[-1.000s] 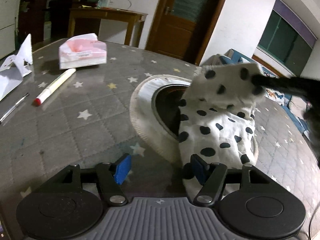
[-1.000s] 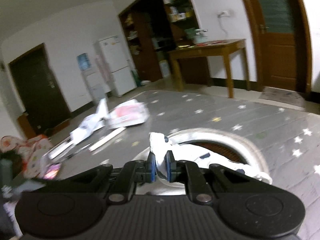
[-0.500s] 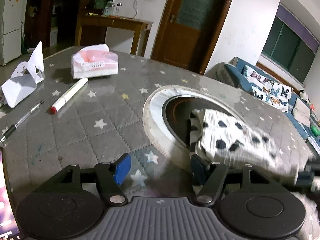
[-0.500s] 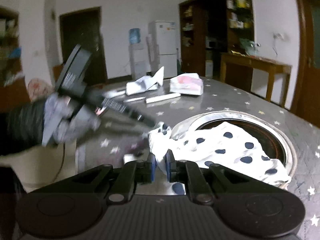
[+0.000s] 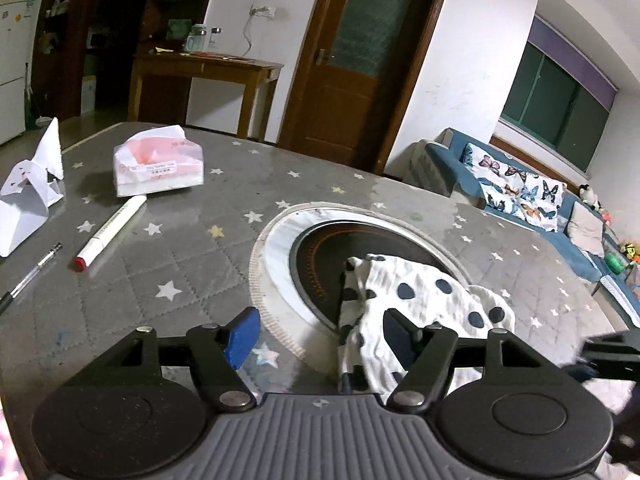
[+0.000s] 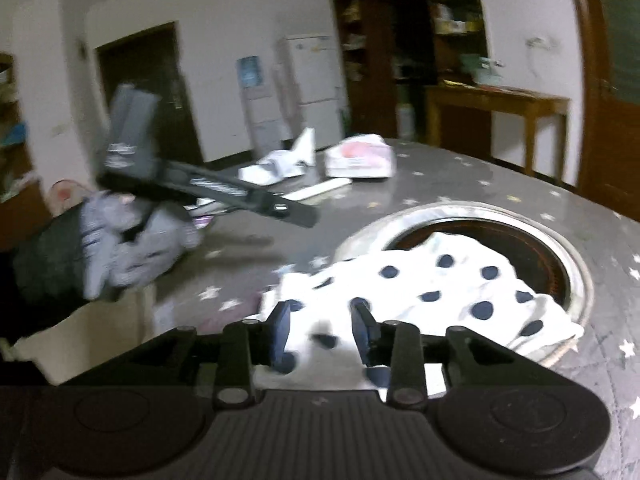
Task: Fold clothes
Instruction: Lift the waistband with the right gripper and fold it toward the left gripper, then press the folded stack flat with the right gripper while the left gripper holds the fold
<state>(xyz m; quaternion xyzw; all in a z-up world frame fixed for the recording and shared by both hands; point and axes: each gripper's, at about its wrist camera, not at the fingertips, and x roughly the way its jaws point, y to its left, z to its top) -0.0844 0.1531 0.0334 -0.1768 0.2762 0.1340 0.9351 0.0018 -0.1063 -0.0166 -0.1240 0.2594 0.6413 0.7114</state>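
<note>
**Right jaws let go of the spotted cloth over the round recess**

The right hand-held gripper has just been opening. A second ago it pinched a bunched corner of the polka-dot garment and held it up; now its jaws stand partly apart, with cloth lying loose under and between them and the pads pressing on nothing. The fold has been carried over and dropped, so the garment now lies flattened instead of hanging. It lies half in the round recess and half over the recess rim nearest the cameras.

The left hand-held gripper is wide open and empty, just at the near edge of the recess. Its right-side pad sits beside the cloth's edge without gripping it. In the right wrist view the gloved hand carrying it is blurred.

In my judgement one fold is done, and the next call is to smooth or take a fresh edge. The cloth sagging into the recess may spoil a neat crease.

The bench wears a grey quilted cover with stars. Far from the recess lie a tissue pack, a marker, a pen and folded white paper. Beyond the bench are a wooden door, a side table, a fridge and a blue sofa.
</note>
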